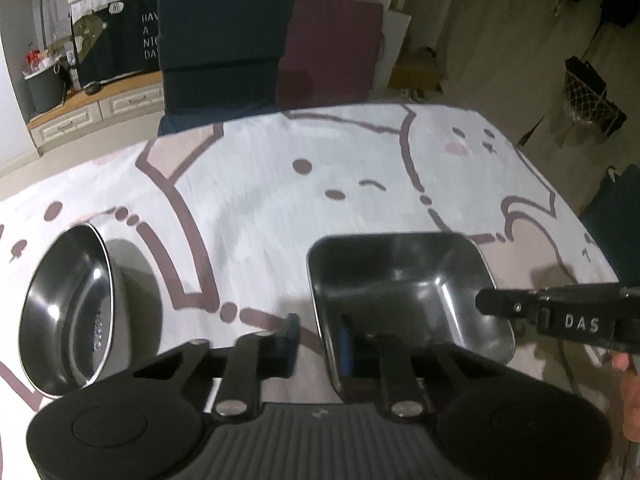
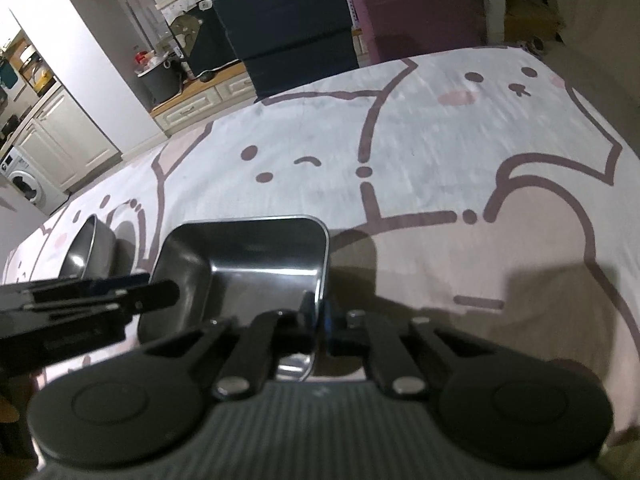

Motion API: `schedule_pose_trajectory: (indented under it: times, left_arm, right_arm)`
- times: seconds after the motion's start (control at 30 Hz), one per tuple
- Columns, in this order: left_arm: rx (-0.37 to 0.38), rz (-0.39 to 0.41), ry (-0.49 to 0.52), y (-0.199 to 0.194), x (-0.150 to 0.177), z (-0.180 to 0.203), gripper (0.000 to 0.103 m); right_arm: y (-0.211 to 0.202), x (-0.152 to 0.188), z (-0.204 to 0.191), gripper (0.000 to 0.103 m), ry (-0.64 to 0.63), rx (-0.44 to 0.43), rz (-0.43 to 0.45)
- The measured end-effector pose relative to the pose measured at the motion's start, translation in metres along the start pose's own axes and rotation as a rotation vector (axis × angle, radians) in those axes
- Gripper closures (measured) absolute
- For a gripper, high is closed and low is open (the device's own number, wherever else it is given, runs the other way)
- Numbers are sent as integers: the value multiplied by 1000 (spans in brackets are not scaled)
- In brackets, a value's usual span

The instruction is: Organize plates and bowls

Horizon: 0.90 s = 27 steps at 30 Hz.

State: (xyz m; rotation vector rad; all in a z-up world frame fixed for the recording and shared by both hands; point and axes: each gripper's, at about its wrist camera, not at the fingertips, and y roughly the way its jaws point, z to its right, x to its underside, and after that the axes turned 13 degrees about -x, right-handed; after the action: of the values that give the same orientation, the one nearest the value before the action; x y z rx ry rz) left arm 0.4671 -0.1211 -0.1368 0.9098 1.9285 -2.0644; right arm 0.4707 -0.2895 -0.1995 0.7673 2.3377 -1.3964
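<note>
A square steel dish [image 1: 404, 280] sits on the cartoon tablecloth; it also shows in the right wrist view [image 2: 248, 264]. My left gripper [image 1: 320, 340] straddles its left wall, one finger outside and one inside, jaws apart. My right gripper [image 2: 318, 320] is shut on the dish's right rim; it shows from the side in the left wrist view [image 1: 520, 308]. A round steel bowl [image 1: 68, 312] stands to the left of the dish, apart from it, and shows small in the right wrist view [image 2: 90, 252].
The tablecloth [image 1: 320, 184] covers the table to its far edge. A dark blue chair [image 1: 224, 48] and a maroon chair [image 1: 332, 48] stand behind the table. A cabinet with clutter [image 1: 100, 80] is at the far left.
</note>
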Motion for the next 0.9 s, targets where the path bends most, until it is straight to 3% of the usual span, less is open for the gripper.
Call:
schedule_pose_trajectory:
  times: [0.07,0.43,0.9]
  left_arm:
    - [13,-3,-11,1,1,-1,97]
    - [29,6,-62,-10,2,-2,97]
    - [7,106,-95,-109,23,-24,97]
  right_arm:
    - [0,0,0,99,-1,-2,0]
    - [-1,0,-3,99,-4,4,-13]
    - [-63,10,-54,99,-78,-35,55]
